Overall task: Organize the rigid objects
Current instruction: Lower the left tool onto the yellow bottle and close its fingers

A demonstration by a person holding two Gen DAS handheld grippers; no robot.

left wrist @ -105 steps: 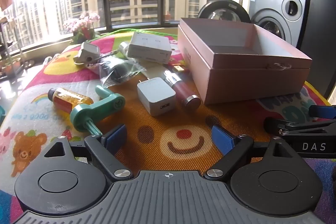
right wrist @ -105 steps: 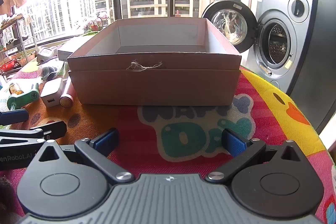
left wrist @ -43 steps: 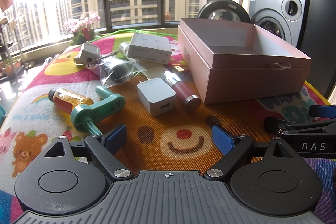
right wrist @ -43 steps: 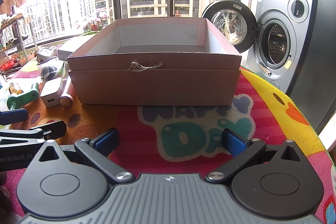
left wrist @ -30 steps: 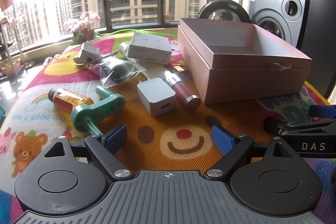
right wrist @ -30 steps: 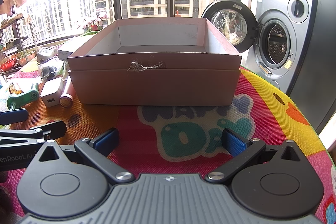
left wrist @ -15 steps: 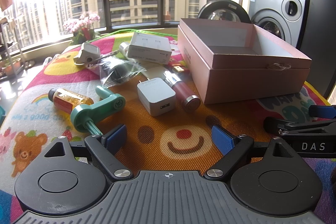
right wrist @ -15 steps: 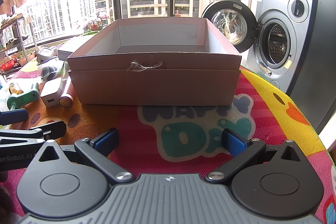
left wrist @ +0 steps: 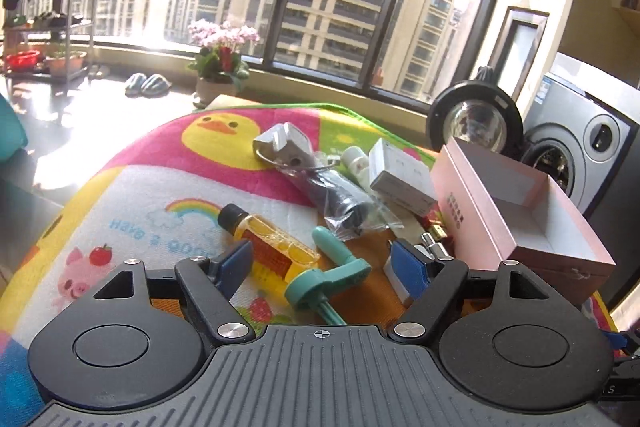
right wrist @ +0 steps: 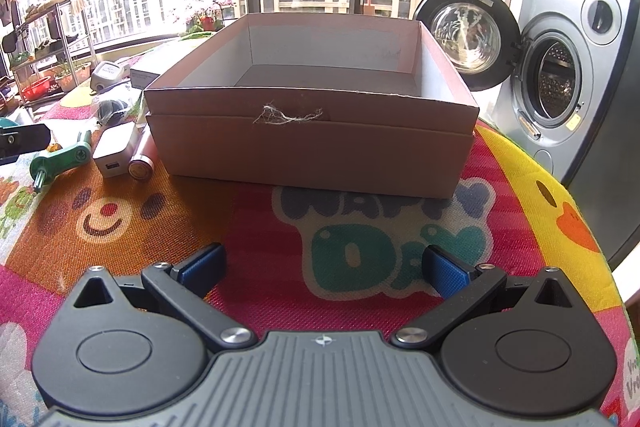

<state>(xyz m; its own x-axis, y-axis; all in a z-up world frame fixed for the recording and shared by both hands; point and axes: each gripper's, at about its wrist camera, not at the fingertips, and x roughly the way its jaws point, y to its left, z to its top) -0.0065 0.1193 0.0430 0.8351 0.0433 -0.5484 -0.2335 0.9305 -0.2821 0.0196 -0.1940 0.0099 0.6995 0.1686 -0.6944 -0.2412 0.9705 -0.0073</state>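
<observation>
An open pink box (left wrist: 520,211) (right wrist: 312,115) stands empty on the colourful mat. Left of it lie a green handle tool (left wrist: 332,277) (right wrist: 60,159), a yellow-liquid bottle (left wrist: 268,239), a white charger (right wrist: 114,151), a pink tube (right wrist: 142,161), a bagged black item (left wrist: 340,199), a white carton (left wrist: 400,175) and a grey device (left wrist: 284,147). My left gripper (left wrist: 324,263) is open, raised above the green tool and the bottle. My right gripper (right wrist: 324,265) is open and empty over the mat in front of the box.
A washing machine (right wrist: 568,83) with its door open stands right of the table. A flower pot (left wrist: 220,67) sits on the window ledge beyond the mat's far edge. A metal rack (left wrist: 44,27) stands at far left.
My left gripper has lifted and swung left and forward, now over the green tool and bottle. My right gripper has risen a little; the box looks lower in its view.
</observation>
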